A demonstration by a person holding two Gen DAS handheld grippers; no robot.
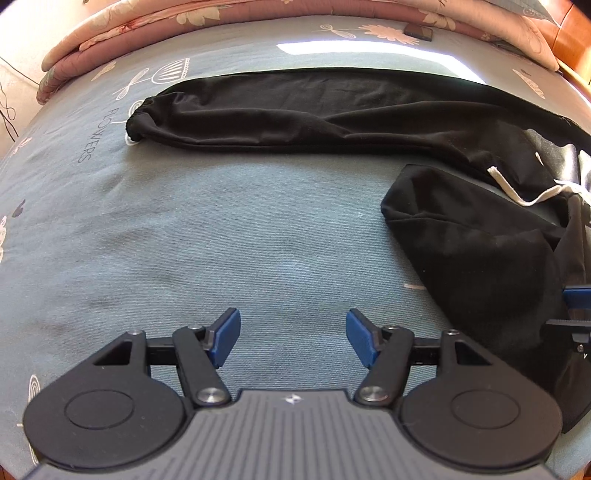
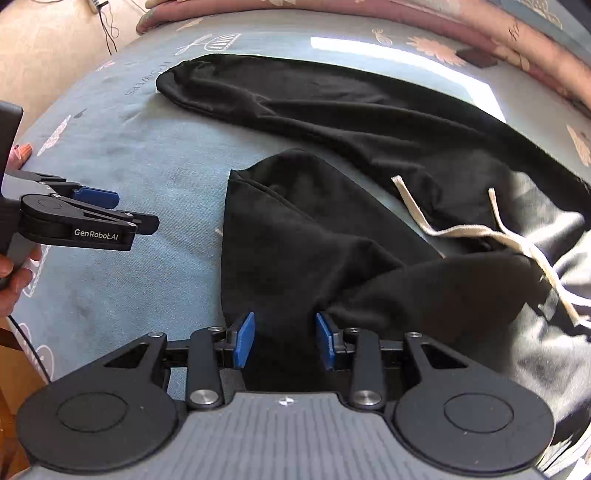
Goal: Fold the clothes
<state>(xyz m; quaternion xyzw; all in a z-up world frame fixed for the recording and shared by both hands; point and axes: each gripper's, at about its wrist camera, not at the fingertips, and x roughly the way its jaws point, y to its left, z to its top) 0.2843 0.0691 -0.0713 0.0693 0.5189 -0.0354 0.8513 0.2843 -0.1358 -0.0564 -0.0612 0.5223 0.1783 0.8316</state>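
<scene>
Left jaws: the left gripper (image 1: pixel 292 339) stands spread wide over bare sheet, its blue pads (image 1: pixel 226 336) clear of any cloth, nothing between them.
Right jaws: the right gripper (image 2: pixel 284 340) is parted, with black cloth lying between its pads (image 2: pixel 244 339); whether the pads press on the cloth cannot be told.
Hand: a person's hand (image 2: pixel 14 266) holds the left gripper near the bed's left edge, as the right wrist view shows it.
Bed sheet: blue-grey sheet (image 1: pixel 229 236) printed with pale flower motifs, carrying everything.
Trousers: black sweatpants (image 1: pixel 332 110) lie across the bed; one leg stretches flat along the far side, its gathered cuff (image 1: pixel 138 118) pointing to the left edge.
Near leg: the other leg (image 2: pixel 303 229) is doubled back in a bunched fold toward the near edge, under the right gripper.
Drawstring: cream cord (image 2: pixel 461 230) trails loose over the waist part on the right.
Quilt: a pink flowered quilt (image 1: pixel 122 26) is heaped along the far edge.
</scene>
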